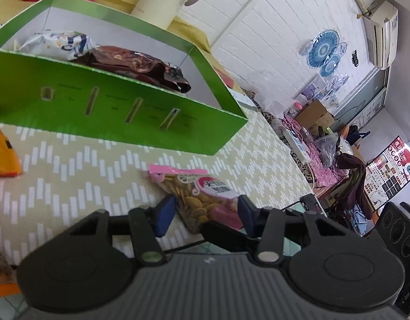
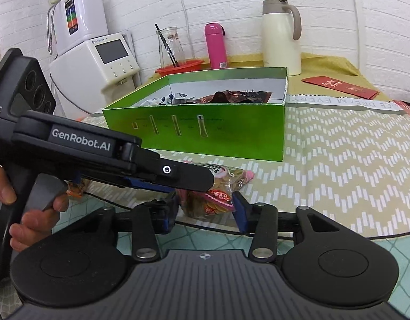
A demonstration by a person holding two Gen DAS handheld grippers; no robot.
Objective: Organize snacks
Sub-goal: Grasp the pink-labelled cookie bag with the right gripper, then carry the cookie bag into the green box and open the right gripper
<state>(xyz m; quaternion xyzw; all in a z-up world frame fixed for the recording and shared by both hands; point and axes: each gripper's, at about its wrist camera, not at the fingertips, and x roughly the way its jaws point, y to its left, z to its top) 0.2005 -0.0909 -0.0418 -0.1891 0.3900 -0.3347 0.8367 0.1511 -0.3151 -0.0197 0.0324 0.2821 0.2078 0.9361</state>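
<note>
A clear snack bag of golden biscuits with pink trim point(image 1: 202, 197) lies on the patterned tablecloth near the table's front edge; it also shows in the right wrist view point(image 2: 218, 189). My left gripper point(image 1: 205, 216) is open, its blue pads either side of the bag's near end. My right gripper point(image 2: 205, 210) is open too, its pads flanking the same bag from the front. The left gripper's body point(image 2: 98, 154) crosses the right wrist view above the bag. A green box point(image 1: 125, 112) point(image 2: 205, 133) behind holds a white bag point(image 1: 58, 44) and a dark brown bag point(image 1: 141, 66).
A cream thermos jug point(image 2: 280, 37), pink bottle point(image 2: 216, 46), glass carafe point(image 2: 170, 45) and red basket point(image 2: 179, 68) stand behind the box. A red envelope point(image 2: 339, 86) lies at the back right. An orange packet point(image 1: 2, 154) lies at the left. The table edge point(image 2: 311, 233) is close.
</note>
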